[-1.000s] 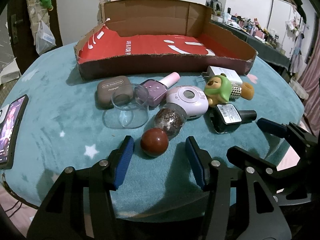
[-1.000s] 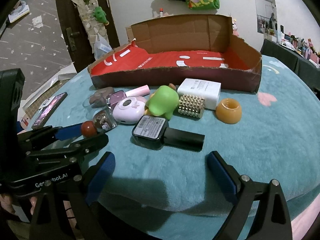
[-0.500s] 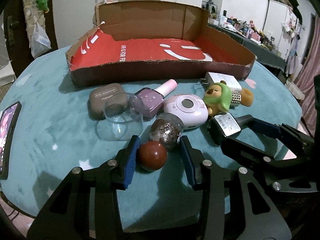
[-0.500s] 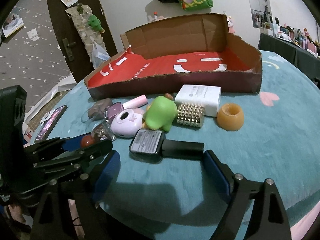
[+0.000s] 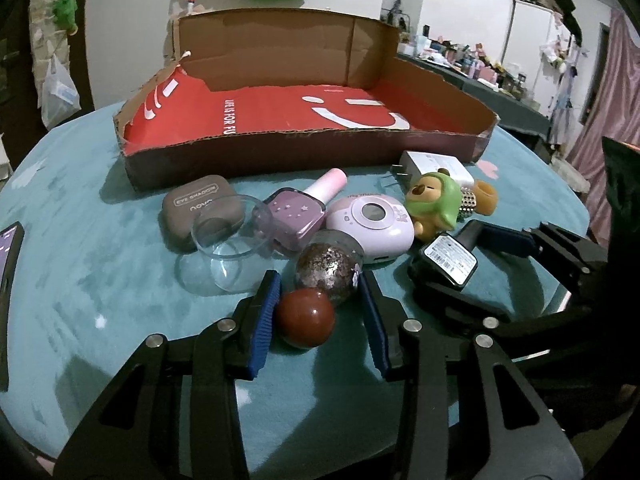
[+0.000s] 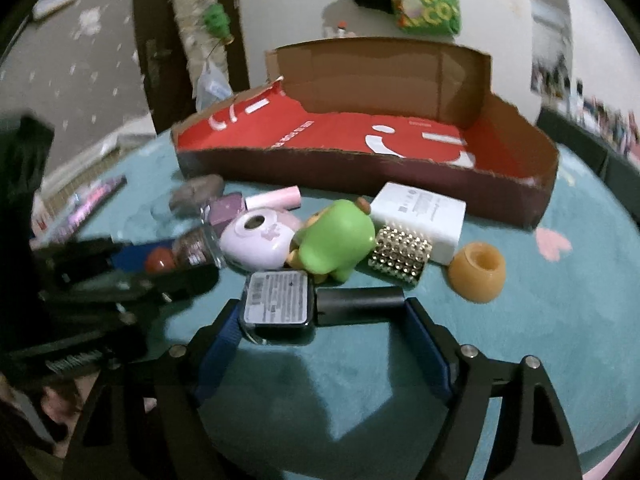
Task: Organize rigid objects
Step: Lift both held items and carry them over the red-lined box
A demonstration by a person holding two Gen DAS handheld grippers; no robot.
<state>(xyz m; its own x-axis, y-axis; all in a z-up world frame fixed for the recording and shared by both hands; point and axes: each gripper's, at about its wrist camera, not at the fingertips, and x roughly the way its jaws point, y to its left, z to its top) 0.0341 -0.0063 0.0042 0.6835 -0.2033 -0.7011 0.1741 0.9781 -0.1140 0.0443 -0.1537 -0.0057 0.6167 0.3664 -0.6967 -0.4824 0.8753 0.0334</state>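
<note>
A glitter-filled round bottle (image 5: 330,270) with a red ball cap (image 5: 306,322) lies on the teal cloth at the near side of a cluster of small items. My left gripper (image 5: 318,276) is shut on it, one blue pad on the cap and the other on the glass. A black device (image 6: 356,304) with a labelled square head (image 6: 278,298) lies crosswise between the fingers of my right gripper (image 6: 322,304). Those jaws are closing, with the pads at its two ends. Behind the cluster stands a low cardboard box (image 5: 280,160) with a red floor.
Also in the cluster are a brown eye-shadow case (image 5: 200,208), a clear dish (image 5: 228,248), purple nail polish (image 5: 296,216), a lilac round device (image 5: 372,224), a green-hooded bear (image 5: 432,208), a white charger (image 6: 420,216), a gold studded piece (image 6: 400,256) and an orange ring (image 6: 476,272). A phone (image 5: 8,280) lies at the left edge.
My left jaws have narrowed from wide open onto the red-capped bottle. My right gripper has come forward around the black device, and its jaws have narrowed.
</note>
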